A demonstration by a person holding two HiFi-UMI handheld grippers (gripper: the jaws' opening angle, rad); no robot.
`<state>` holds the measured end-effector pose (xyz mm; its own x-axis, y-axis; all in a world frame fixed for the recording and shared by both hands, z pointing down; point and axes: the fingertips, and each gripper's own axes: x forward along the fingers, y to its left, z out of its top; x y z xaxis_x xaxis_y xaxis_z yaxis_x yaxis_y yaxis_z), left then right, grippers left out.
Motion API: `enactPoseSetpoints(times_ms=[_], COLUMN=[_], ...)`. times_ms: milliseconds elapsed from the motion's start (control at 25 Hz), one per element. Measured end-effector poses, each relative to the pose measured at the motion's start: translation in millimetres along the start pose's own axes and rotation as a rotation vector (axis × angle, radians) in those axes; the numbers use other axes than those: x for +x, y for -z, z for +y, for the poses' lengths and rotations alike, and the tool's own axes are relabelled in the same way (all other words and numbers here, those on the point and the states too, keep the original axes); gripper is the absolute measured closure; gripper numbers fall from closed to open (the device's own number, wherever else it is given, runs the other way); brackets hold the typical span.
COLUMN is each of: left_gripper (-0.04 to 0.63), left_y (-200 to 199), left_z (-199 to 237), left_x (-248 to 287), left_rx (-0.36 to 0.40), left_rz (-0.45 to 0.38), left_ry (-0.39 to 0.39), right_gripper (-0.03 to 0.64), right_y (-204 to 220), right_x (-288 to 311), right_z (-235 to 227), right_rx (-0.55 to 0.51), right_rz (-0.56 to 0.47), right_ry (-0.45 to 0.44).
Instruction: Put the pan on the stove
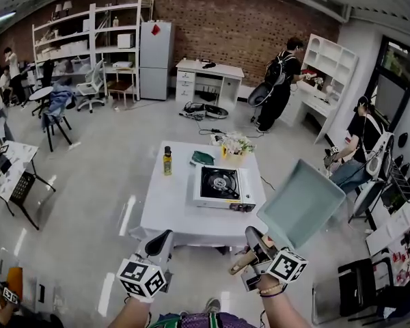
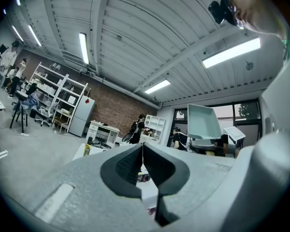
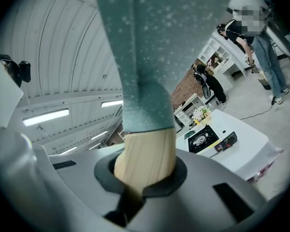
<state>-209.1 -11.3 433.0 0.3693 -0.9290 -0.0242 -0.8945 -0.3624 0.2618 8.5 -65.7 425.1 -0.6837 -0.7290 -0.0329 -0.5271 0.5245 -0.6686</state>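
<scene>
The pan [image 1: 302,203] is square and teal with a wooden handle [image 3: 146,159]. My right gripper [image 1: 257,243] is shut on that handle and holds the pan up in the air, off the table's near right corner. In the right gripper view the teal pan [image 3: 150,47] rises straight up from my right gripper [image 3: 145,180]. The portable stove [image 1: 220,185] with its black burner sits on the white table [image 1: 169,214], right of middle, also seen as the stove [image 3: 203,139]. My left gripper [image 1: 160,242] is shut and empty, level, before the table's near edge; its jaws [image 2: 142,164] touch.
On the table stand a yellow bottle [image 1: 167,161], a green cloth [image 1: 203,158] and flowers [image 1: 236,145] behind the stove. A person with a backpack [image 1: 280,80] stands at the back; another person [image 1: 359,145] sits at the right. Desks, chairs and shelves line the room.
</scene>
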Motion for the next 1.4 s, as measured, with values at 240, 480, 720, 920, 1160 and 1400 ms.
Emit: enactPoseSetpoints(times_ms=[240, 480, 720, 920, 1160, 1400], left_gripper=[0.577, 0.577, 0.577, 0.577, 0.577, 0.577], left_y=[3.0, -10.4, -27.5, -28.4, -24.0, -19.8], left_z=[2.8, 6.5, 12.6, 6.5, 4.0, 11.7], left_x=[31.7, 83.2, 140.2, 191.5, 228.9, 252.9], left_rx=[0.022, 0.074, 0.134, 0.148, 0.149, 0.138], left_rz=[0.011, 0.001, -0.023, -0.016, -0.007, 0.033], left_ry=[-0.01, -0.038, -0.058, -0.078, -0.094, -0.082], right_gripper=[0.589, 0.589, 0.589, 0.589, 0.589, 0.589], right_y=[-7.8, -38.3, -64.9, -88.2, -91.6, -88.3], right_x=[16.8, 48.4, 85.6, 107.2, 127.1, 147.7], right_z=[-26.3, -63.8, -90.7, -124.9, -152.6, -167.6], right_rx=[0.027, 0.04, 0.038, 0.067, 0.089, 0.123], right_rz=[0.003, 0.002, 0.042, 0.083, 0.175, 0.219], right_ry=[-0.027, -0.051, -0.097, -0.135, -0.169, -0.17])
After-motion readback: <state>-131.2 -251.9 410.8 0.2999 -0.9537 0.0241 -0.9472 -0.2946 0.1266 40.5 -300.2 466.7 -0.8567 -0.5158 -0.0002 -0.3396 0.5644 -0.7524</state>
